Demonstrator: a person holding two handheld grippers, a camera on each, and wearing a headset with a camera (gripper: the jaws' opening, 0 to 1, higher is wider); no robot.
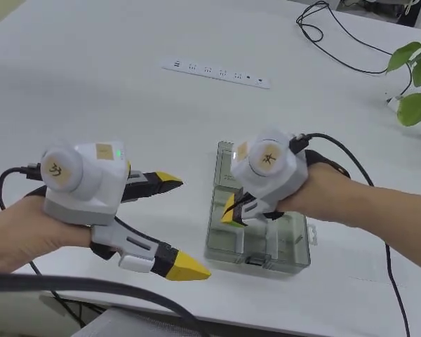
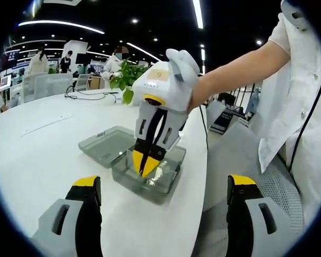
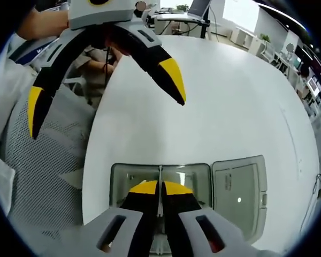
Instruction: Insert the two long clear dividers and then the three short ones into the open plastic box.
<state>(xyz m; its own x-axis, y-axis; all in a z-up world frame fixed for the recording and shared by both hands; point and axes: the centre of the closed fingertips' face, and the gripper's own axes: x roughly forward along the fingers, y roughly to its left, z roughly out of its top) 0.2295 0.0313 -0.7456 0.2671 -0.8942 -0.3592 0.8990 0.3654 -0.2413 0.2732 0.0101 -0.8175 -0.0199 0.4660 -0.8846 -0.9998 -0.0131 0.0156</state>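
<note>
While the box lies unsteadied, bench [image 1: 126,112]: one, white.
Box [image 1: 221,246]: one, open, toward 5 o'clock on the bench.
Tools: two; left tool [image 1: 182,225] gaping wide, empty, at the box's 9 o'clock; right tool [image 1: 230,212] pinched on a divider inside the box.
Divider [image 3: 160,174]: one seen, thin, clear, upright.
Risk: pressed off-square, it may jam, or the box may slide.

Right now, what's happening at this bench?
A person works two handheld grippers at a white table. The right gripper is down in the open plastic box, jaws closed on what looks like a clear divider standing upright inside. The left gripper hangs open beside the box, holding nothing.
</note>
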